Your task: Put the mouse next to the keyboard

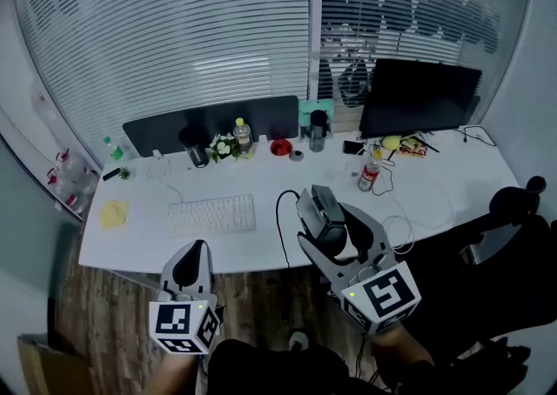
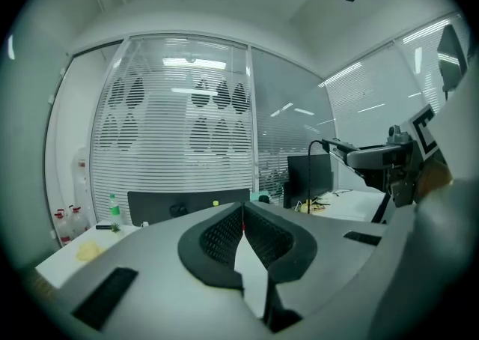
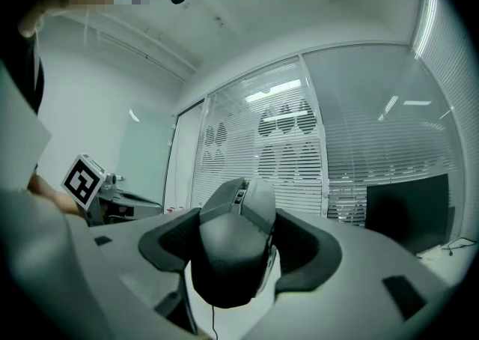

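Long white desk (image 1: pixel 261 177): its front edge runs just ahead of both your tongs. Bare top lies between the slim white keyboard (image 1: pixel 211 213) and the looping black cable (image 1: pixel 280 221).

Your right gripper (image 1: pixel 331 232) clamps the dark grey wired mouse (image 1: pixel 318 209) between wide-set jaws. It is over the front edge, right of the keyboard and apart from it.

Your left gripper (image 1: pixel 192 254): jaws together, empty.

Mouse: matte, angular, scroll wheel at its far end.
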`<state>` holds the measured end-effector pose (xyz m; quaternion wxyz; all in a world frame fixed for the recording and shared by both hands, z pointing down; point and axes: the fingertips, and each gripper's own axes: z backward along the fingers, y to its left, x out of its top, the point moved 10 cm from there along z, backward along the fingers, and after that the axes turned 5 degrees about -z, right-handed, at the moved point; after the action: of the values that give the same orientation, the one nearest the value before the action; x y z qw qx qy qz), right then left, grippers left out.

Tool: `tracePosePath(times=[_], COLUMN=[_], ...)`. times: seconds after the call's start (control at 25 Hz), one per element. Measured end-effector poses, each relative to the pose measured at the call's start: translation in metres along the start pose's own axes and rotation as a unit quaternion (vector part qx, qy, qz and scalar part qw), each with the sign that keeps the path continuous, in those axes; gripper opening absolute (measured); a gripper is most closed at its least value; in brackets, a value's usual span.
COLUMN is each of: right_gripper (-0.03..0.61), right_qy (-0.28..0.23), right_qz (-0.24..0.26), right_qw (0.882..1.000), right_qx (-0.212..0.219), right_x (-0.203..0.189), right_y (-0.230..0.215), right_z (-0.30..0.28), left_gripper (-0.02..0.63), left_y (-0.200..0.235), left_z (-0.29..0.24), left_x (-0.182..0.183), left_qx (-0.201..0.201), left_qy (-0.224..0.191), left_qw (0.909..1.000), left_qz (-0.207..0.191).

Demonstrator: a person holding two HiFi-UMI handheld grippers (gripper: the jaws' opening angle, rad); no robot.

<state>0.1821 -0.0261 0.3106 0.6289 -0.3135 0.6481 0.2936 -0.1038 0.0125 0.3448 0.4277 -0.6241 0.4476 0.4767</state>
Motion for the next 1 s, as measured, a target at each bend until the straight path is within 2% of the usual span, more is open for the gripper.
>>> tracePosePath(times=[0.32, 0.68, 1.0], right_gripper=[0.302, 0.302, 0.302], right_qy=[0.015, 0.032, 0.043], right_qz=[0.005, 0.018, 0.019], right_qw=[1.000, 0.998, 0.998], right_qx=[-0.004, -0.044, -0.049], right_x=[0.002, 0.016, 0.017], right_y=[0.005, 0.034, 0.058], right_z=[-0.039, -0.101, -0.151], left_gripper=[0.031, 0.031, 0.031], left_y=[0.032, 0.099, 0.146], left_z=[-0.033, -0.078, -0.111], left_x=[-0.004, -0.001, -0.009], left_qx=[-0.016, -0.056, -0.096], left_qy=[0.000, -0.020, -0.018], left_qw=[0.9998, 0.9982, 0.9950], left_qz=[0.009, 0.009, 0.021])
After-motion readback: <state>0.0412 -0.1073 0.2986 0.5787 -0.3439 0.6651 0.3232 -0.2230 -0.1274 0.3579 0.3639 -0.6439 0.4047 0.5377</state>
